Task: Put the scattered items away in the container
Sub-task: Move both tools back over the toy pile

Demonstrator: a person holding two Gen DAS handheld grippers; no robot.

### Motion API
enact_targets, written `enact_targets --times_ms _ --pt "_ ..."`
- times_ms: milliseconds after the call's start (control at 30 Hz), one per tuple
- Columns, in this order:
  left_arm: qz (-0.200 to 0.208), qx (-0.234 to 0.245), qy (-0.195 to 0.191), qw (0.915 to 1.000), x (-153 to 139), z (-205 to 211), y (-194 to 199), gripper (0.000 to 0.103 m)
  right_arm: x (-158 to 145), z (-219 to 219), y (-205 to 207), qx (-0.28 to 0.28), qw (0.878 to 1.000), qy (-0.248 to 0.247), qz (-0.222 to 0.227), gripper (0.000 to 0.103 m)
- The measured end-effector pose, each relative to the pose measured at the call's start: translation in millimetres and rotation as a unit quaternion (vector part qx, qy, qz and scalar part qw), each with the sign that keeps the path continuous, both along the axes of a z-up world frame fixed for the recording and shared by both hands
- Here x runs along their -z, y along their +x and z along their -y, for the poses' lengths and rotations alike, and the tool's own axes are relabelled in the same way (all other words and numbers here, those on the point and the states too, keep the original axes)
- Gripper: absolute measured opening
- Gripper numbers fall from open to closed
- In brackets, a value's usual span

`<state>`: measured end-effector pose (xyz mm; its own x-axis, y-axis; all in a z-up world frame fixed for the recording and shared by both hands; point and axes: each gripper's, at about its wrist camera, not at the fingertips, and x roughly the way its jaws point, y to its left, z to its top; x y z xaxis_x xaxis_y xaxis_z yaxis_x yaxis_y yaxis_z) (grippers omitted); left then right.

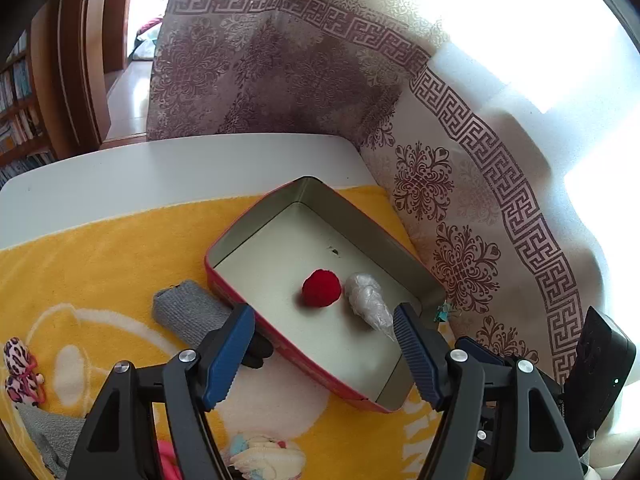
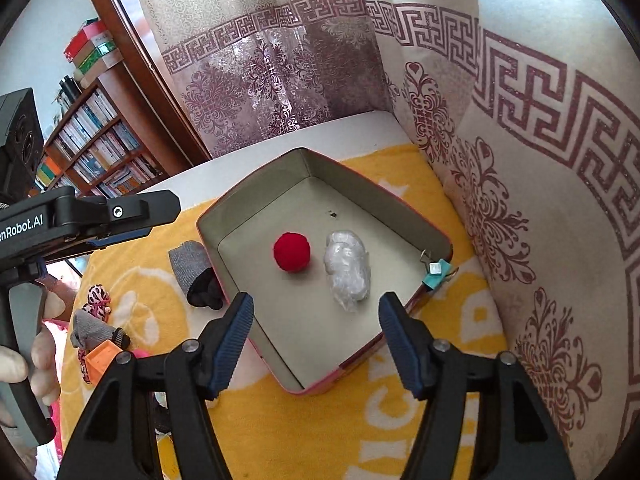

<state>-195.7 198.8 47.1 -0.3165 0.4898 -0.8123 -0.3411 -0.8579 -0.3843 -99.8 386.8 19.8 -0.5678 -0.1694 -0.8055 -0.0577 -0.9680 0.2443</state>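
A red tin box point(image 1: 236, 304) point(image 2: 400, 312) with a grey inside lies on the yellow towel. In it are a red pompom point(image 1: 321, 287) point(image 2: 291, 251) and a crumpled clear plastic bag point(image 1: 368, 300) point(image 2: 347, 270). My left gripper point(image 1: 322, 354) is open and empty above the tin's near edge. My right gripper point(image 2: 316, 340) is open and empty above the tin's near corner. A grey and black sock point(image 1: 192, 312) point(image 2: 194, 272) lies against the tin's left side. A teal binder clip point(image 2: 434, 272) point(image 1: 443, 312) lies at the tin's right corner.
A leopard-print hair tie point(image 1: 18, 368) point(image 2: 96, 300), another grey sock point(image 2: 92, 332), an orange block point(image 2: 102, 360) and a pastel plush toy point(image 1: 264, 458) lie on the yellow towel point(image 1: 100, 260) at the left. A patterned curtain point(image 2: 520, 160) hangs behind and to the right. A bookshelf point(image 2: 92, 148) stands far left.
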Motion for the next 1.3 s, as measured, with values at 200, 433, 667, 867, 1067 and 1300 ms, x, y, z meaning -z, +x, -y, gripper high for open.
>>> enact_targets --times_ms 200,433,667,867,1067,1300 --pt "0.017 -0.051 -0.003 0.9986 9 58 17 0.073 2 36 8 -0.045 0.999 -0.018 0.011 0.069" --pt "0.022 -0.091 -0.02 0.9954 17 131 54 0.073 14 74 23 -0.066 0.996 -0.041 0.042 0.069" --pt "0.038 -0.127 -0.024 0.9909 27 202 91 0.073 25 96 46 -0.067 0.994 -0.051 0.071 0.069" --pt "0.071 -0.132 -0.028 0.9883 50 238 126 0.073 28 122 74 -0.096 0.99 -0.054 0.09 0.069" --pt "0.104 -0.109 -0.036 0.9879 76 243 152 0.073 33 165 95 -0.149 0.983 -0.019 0.102 0.069" --pt "0.108 -0.083 -0.033 0.9901 79 236 161 0.073 46 197 102 -0.176 0.976 0.033 0.123 0.069"
